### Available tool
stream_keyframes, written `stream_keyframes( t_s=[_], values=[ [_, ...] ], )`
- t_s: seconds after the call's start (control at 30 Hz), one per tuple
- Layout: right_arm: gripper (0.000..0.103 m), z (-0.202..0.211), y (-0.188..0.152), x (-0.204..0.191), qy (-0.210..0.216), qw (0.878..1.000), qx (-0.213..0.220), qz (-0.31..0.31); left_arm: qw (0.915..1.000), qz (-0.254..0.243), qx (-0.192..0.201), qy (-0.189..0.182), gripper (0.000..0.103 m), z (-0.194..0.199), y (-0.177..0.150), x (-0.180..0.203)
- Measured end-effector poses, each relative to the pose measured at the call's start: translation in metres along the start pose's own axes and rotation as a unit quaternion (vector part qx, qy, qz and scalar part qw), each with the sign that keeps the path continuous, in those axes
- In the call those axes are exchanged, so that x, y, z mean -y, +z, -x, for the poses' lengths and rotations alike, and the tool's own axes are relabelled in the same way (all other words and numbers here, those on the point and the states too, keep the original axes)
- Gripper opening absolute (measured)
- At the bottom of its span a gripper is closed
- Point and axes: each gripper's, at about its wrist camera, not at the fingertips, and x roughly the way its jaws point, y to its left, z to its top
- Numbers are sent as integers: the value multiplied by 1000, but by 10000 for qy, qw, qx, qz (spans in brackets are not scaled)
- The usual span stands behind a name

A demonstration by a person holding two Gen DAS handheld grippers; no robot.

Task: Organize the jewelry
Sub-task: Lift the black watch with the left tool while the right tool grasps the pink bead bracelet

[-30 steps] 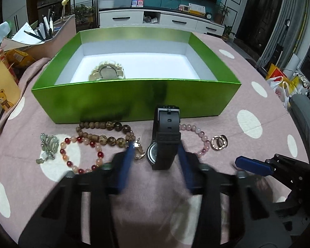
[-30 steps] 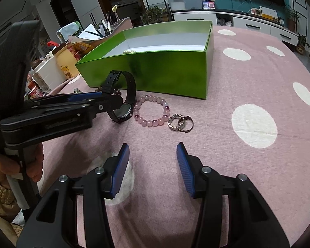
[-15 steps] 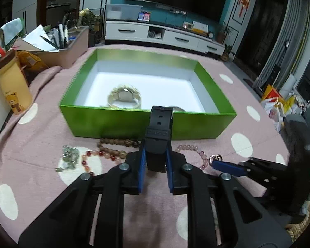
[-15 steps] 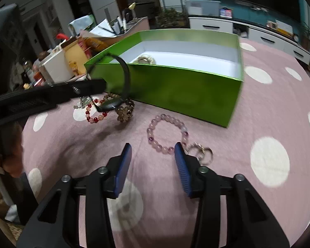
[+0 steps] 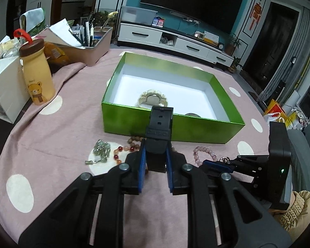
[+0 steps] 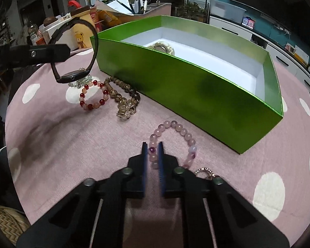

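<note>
while the left claw stays out of it, clamped on the black watch above the bench before the green box, the right claw pinches the pink bracelet lying beside that box.

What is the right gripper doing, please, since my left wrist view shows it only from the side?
Observer: The right gripper has its jaws shut on the near side of the pink bead bracelet.
Operator: Thank you. How does the watch hang from the left gripper?
Observer: The watch hangs as a loop from the left gripper, with its face lowest.
Operator: Is anything hidden behind my jaws?
Observer: Yes, a clear crystal charm lies at the end of the brown bead bracelet.
</note>
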Motion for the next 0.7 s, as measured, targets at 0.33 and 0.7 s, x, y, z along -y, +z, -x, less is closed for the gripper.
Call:
stream_keyframes(
  t_s=[0.33,0.7],
  values=[
    [7,33,0,13,561,9938,507,-820,10000,51,10,47,17,4,-2,-5],
    [7,89,17,35,1290,9679,1391,-1646,9999,-30,108,-25,17,12,5,2]
  ],
)
